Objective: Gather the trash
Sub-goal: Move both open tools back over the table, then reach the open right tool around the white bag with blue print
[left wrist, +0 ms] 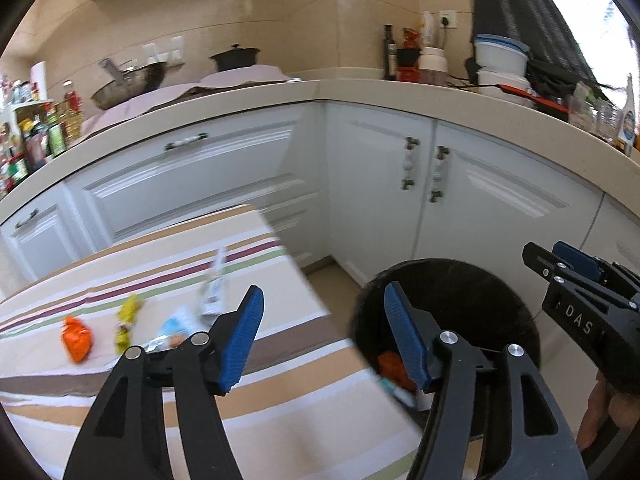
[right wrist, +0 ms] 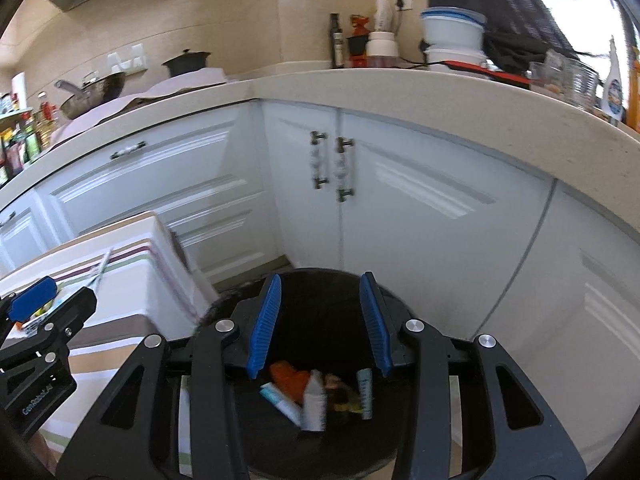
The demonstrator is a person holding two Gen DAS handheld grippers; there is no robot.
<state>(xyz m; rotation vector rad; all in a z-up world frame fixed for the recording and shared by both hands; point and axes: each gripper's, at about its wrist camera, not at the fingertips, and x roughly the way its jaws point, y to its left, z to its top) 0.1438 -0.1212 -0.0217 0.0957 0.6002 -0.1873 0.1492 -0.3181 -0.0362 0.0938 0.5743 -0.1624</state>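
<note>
White kitchen cabinets and a pale countertop fill the background of both views, with a striped tablecloth covering the low table at lower left. Your left gripper has its jaws spread wide with nothing between them, straddling the gap between the table edge and the black trash bin at lower centre-right of the left wrist view. Your right gripper sits directly over the bin in the right wrist view, jaws also well apart and empty. Below it, inside the bin, you can see several pieces already collected: an orange wrapper, a white carton-like packet, a light blue tube-shaped piece, another pale blue and white piece and some darker scraps that are too blurred to name. So part of the job looks done. What is left lies on the cloth at left centre of the left wrist view: an orange packet, a yellow wrapper, a light blue packet and a white sachet, all lying near each other in a loose row and well apart from the bin. By my reading you are roughly halfway, with four visible items to fetch; the left gripper is the nearer one to them.
</note>
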